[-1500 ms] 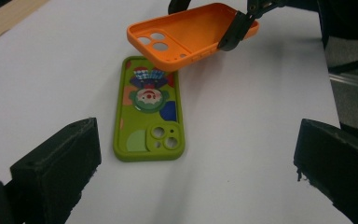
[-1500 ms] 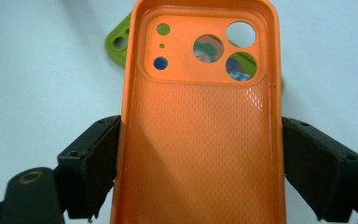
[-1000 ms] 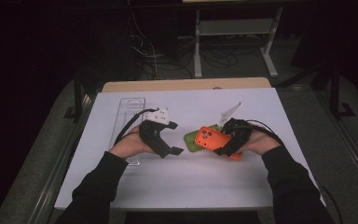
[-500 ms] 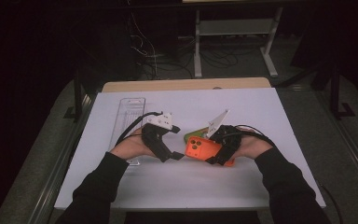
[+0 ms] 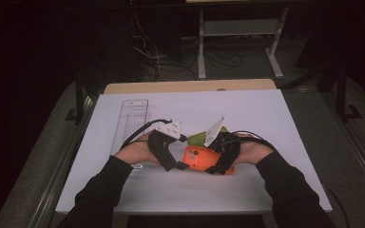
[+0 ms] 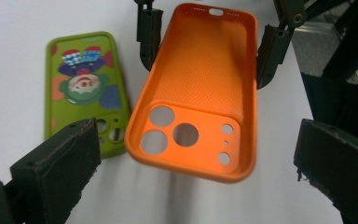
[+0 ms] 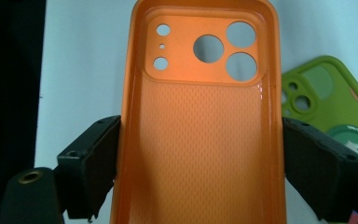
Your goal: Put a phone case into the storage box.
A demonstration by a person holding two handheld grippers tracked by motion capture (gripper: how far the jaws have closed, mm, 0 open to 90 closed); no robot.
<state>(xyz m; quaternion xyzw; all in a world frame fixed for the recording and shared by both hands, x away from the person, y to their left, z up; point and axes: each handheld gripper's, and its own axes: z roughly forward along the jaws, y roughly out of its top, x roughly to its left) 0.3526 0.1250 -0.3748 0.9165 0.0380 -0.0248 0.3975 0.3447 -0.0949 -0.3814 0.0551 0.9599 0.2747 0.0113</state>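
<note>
At centre of the high view, the right claw (image 5: 214, 167) pinches the glossy orange silicone phone case (image 5: 200, 157) by its long sides. The left gripper view shows its dimpled inside, camera holes, and the left claw (image 6: 191, 172) spread.

one orange phone case (image 6: 193, 93), one green phone case (image 6: 86, 88), one clear tray (image 5: 132, 118)

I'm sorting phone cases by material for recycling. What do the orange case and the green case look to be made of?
Orange case: probably soft silicone or TPU; smooth rounded rim with a slight gloss, fine moulded dimple texture inside. It sits clamped between the right gripper fingers.
Green case: likely similar flexible plastic; matte, rounded edges, with a printed cartoon picture on its back. Neither can be told for certain by look.
</note>
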